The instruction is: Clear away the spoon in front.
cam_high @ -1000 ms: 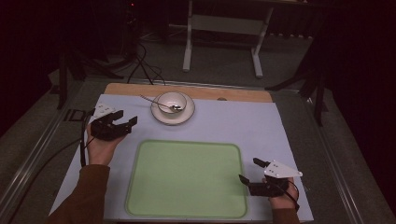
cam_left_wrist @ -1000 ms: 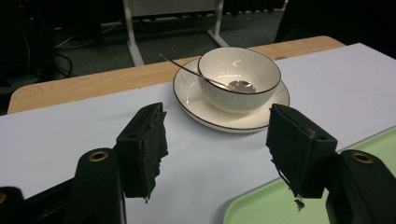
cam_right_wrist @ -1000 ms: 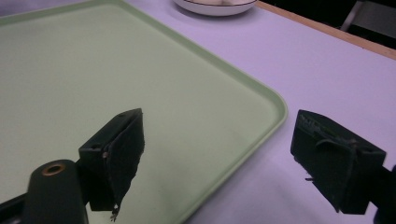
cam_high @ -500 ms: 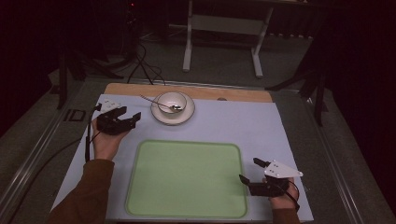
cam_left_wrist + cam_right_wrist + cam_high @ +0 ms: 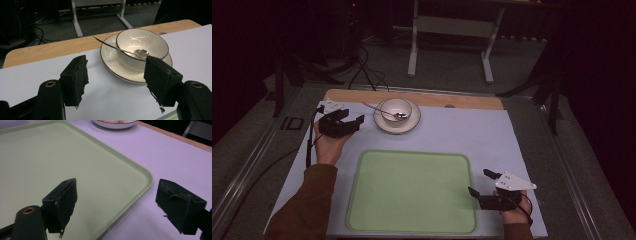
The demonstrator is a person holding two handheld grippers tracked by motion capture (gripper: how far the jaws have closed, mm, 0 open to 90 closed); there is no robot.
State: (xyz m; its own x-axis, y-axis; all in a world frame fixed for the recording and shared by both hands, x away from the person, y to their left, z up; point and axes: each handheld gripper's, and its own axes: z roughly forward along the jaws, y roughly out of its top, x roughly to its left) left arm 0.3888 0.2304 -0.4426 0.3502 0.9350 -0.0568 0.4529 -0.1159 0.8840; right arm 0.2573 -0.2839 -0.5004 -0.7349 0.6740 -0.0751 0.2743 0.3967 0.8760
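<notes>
Left tool [image 5: 116,80] released near bowl [image 5: 141,45], spoon [image 5: 125,50] inside; right tool [image 5: 117,205] released over tray [image 5: 62,157] corner.

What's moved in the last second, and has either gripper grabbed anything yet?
The left gripper has moved away from the person, along the table toward the bowl, and now sits just to the left of the plate, jaws open and holding nothing. The right gripper stayed by the green tray's near right corner, open and empty. Bowl, spoon, plate and tray are where they were.
</notes>
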